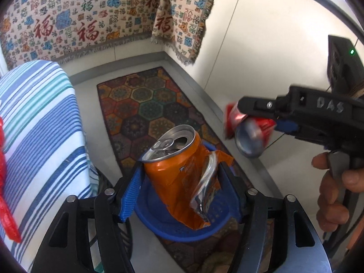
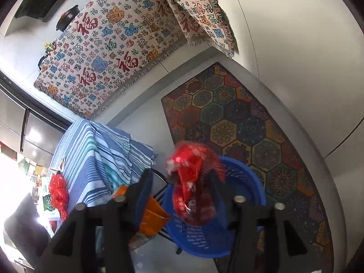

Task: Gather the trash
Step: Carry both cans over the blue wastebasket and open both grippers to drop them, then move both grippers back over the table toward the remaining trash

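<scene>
You are facing a corner of white wall (image 1: 238, 45) with a grey skirting strip at its foot. A cream woven throw (image 1: 79, 16), printed with red and blue characters, hangs across the far wall and wraps the corner. Grey floor (image 1: 91, 95) below. A hexagon-patterned runner rug (image 1: 145, 104) lies along the right wall. Near left: furniture under a blue-and-white striped cloth (image 1: 41, 122). Bright glare on the near left in the right wrist view.
</scene>
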